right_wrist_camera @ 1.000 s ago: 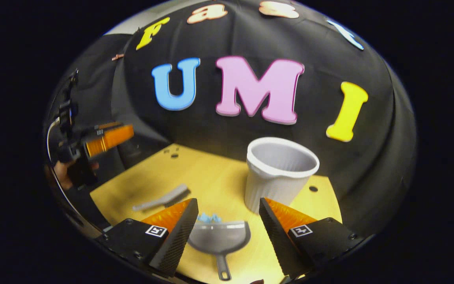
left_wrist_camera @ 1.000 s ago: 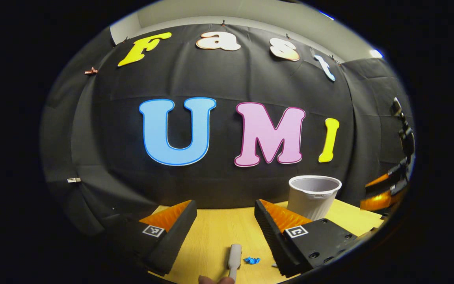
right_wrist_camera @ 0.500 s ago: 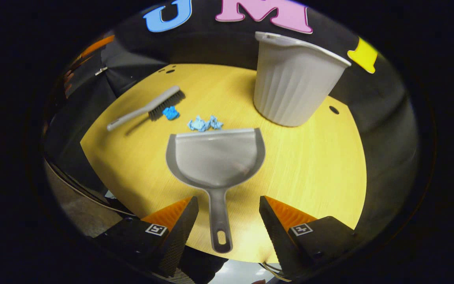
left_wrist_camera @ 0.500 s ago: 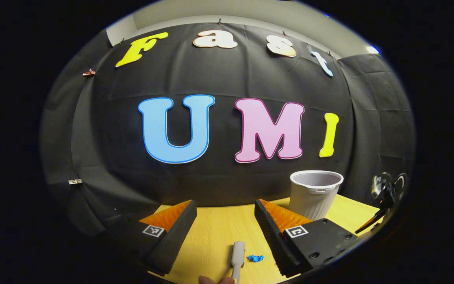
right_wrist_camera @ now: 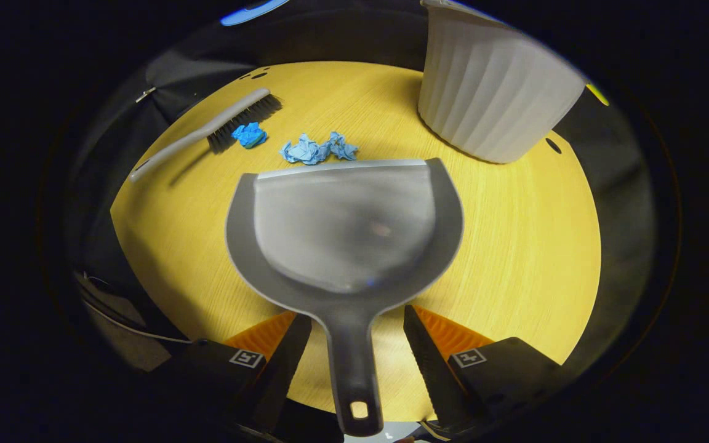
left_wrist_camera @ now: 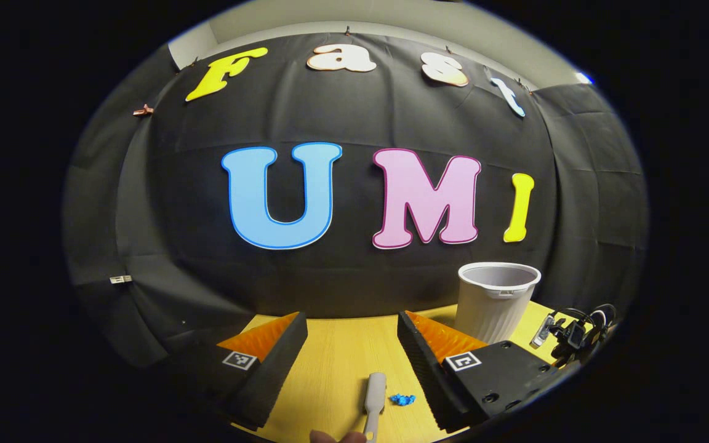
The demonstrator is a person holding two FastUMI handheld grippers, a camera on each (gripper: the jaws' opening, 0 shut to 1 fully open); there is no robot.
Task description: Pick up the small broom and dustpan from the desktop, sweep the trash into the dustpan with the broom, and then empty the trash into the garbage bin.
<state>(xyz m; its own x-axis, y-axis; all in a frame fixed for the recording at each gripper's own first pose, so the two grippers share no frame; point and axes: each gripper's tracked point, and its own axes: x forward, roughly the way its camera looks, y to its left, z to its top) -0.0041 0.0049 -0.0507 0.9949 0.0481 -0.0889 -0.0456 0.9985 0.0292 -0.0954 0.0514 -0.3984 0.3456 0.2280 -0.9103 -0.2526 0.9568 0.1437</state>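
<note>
As viewed along the right gripper's fingers:
Dustpan (right_wrist_camera: pixel 345 231): grey, flat, handle between fingers.
Right gripper (right_wrist_camera: pixel 357 344): wide, not clamping.
Left gripper (left_wrist_camera: pixel 352 344): wide, empty.
Legible markings: none.

The wooden desktop (right_wrist_camera: pixel 514 246) carries a dustpan (right_wrist_camera: pixel 342 227), broom (right_wrist_camera: pixel 207 132), blue paper scraps (right_wrist_camera: pixel 314 149) and ribbed bin (right_wrist_camera: pixel 490 98).

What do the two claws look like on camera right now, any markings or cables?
Each claw, left and right, has two wedge-shaped fingers with ribbed inner faces on blocky bases. Every base carries a small square black-and-white marker tag. The left gripper view also shows black cables looped on the other device at its right edge.
</note>
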